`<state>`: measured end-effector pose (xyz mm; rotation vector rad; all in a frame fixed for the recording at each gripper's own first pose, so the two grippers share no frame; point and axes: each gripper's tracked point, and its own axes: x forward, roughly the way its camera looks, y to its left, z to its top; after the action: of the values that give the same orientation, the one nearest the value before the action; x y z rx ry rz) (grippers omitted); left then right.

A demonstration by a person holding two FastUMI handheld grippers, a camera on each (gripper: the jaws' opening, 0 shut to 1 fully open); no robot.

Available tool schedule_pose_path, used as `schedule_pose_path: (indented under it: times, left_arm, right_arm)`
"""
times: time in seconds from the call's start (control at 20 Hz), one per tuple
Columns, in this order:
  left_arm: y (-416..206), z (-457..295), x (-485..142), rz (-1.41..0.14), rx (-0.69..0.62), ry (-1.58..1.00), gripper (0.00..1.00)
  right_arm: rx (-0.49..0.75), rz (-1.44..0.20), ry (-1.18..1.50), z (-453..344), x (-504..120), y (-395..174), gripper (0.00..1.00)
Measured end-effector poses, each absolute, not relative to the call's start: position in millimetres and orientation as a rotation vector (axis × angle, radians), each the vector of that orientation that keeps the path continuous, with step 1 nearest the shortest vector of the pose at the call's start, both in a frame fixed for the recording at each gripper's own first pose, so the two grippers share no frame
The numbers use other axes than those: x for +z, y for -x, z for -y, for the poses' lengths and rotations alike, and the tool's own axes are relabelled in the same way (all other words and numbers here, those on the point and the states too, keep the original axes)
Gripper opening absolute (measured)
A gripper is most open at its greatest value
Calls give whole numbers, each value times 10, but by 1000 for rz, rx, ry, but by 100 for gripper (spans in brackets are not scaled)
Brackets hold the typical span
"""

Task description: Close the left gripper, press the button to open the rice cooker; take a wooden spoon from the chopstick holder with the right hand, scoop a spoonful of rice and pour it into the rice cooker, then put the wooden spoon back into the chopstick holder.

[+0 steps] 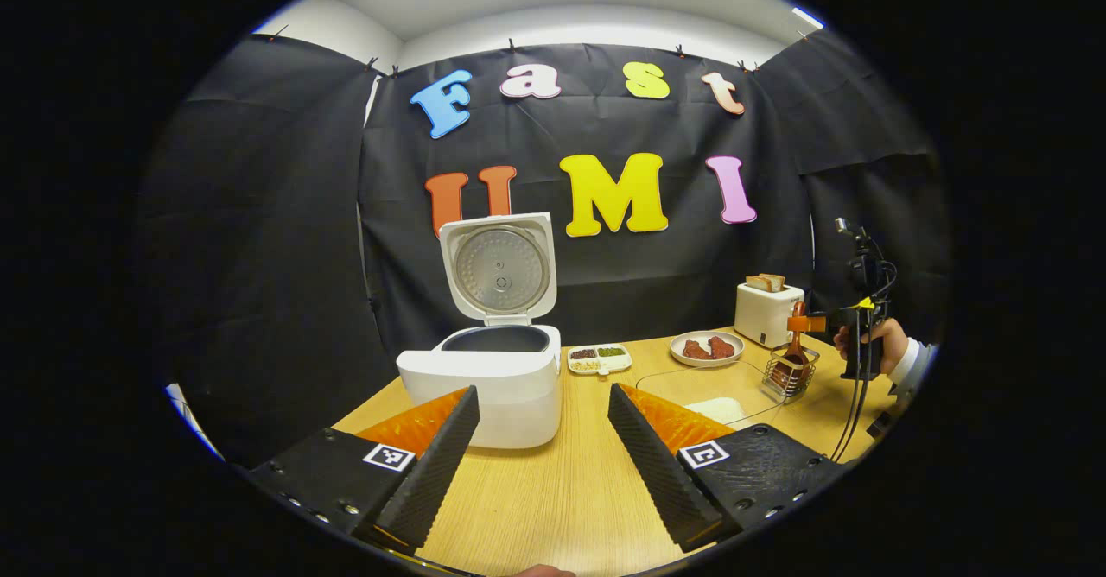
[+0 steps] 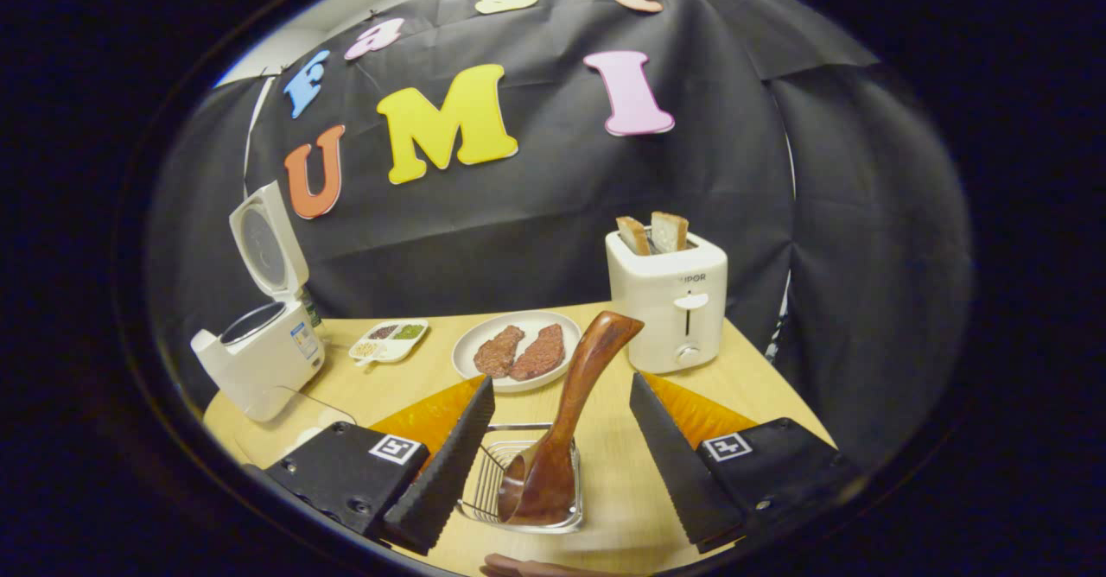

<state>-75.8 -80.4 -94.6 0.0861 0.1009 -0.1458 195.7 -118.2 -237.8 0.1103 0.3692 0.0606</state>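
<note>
**Wooden spoon sitting in the wire holder, cooker lid up**

Wood everywhere on this one: a pale grained table (image 1: 553, 491) and one dark, glossy wooden spoon (image 2: 562, 421) with a curvy handle. It's standing bowl-down in the wire chopstick holder (image 2: 488, 473), handle leaning up and to the right. The right gripper (image 2: 553, 452) is spread wide, with a ridged finger either side of the spoon, neither one touching it, so nothing's held.

The left gripper (image 1: 543, 447) is spread open too and holds nothing, hovering over bare table just in front of the rice cooker (image 1: 492, 378). That's one smooth, rounded white plastic box, its lid (image 1: 501, 268) flipped upright to show a round metal inner plate, and the dark pot rim below.

Rest of the table, counted: one white toaster (image 2: 670, 301) with two toast slices (image 2: 652, 233) sticking out, one round white plate (image 2: 517, 344) with two reddish meat pieces, one little divided dish (image 2: 390, 339) of seasonings, and one clear bowl (image 1: 700, 387) with white rice in it, beside the holder.
</note>
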Motion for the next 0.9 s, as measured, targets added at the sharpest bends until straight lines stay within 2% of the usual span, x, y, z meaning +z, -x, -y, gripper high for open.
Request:
schedule_pose_path:
  times: [0.25, 0.35, 0.4, 0.45, 0.55, 0.6, 0.9]
  left_arm:
    - [1105, 761, -812, -50, -135, -110, 96]
    - [1157, 781, -712, -25, -133, -116, 95]
    - [1206, 795, -700, -13, -131, -111, 96]
    - [1269, 832, -712, -11, -140, -96, 95]
    - [1419, 970, -770, -22, -187, -74, 95]
    - [1452, 989, -743, -13, -196, -79, 96]
    - [1473, 877, -726, 1, -182, -78, 95]
  right_arm:
    - [45, -463, -298, 1314, -2628, -2238, 100]
    - [89, -485, -351, 1243, -2649, -2243, 100]
    - [111, -497, -368, 1186, -2641, -2246, 89]
    - [141, -498, -381, 1123, -2618, -2227, 82]
    - [162, -494, -386, 1088, -2579, -2164, 52]
    - [144, -485, -382, 1124, -2536, -2143, 26]
    - [162, -386, -331, 1127, -2131, -1945, 21]
